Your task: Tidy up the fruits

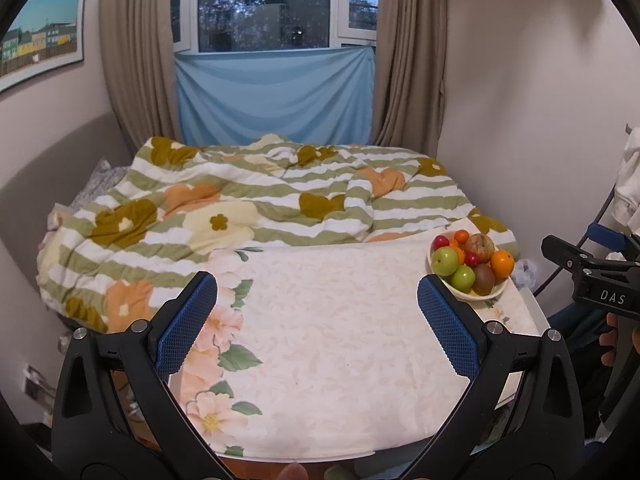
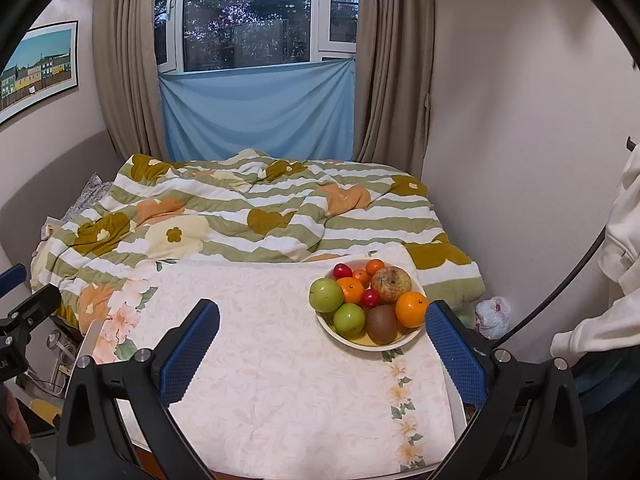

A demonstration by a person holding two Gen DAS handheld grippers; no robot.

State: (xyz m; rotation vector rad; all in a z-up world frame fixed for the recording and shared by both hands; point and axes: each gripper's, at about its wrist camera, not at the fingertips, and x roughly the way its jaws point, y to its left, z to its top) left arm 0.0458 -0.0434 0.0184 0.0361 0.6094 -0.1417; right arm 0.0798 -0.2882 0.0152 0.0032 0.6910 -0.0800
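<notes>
Fruit heaped in a bowl [image 2: 370, 338] at the table's [image 2: 280, 400] far right corner.
Left gripper [image 1: 316, 320] and right gripper [image 2: 322, 348] both hover spread and empty; sorted already or awaiting sorting, I cannot tell.

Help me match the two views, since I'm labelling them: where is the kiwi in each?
Left wrist: the kiwi sits at the right edge, at the front of the bowl, right of a green apple.
Right wrist: the kiwi is right of centre, at the front of the bowl, below the big orange.
Shared landmark: the blue cloth under the window.
</notes>
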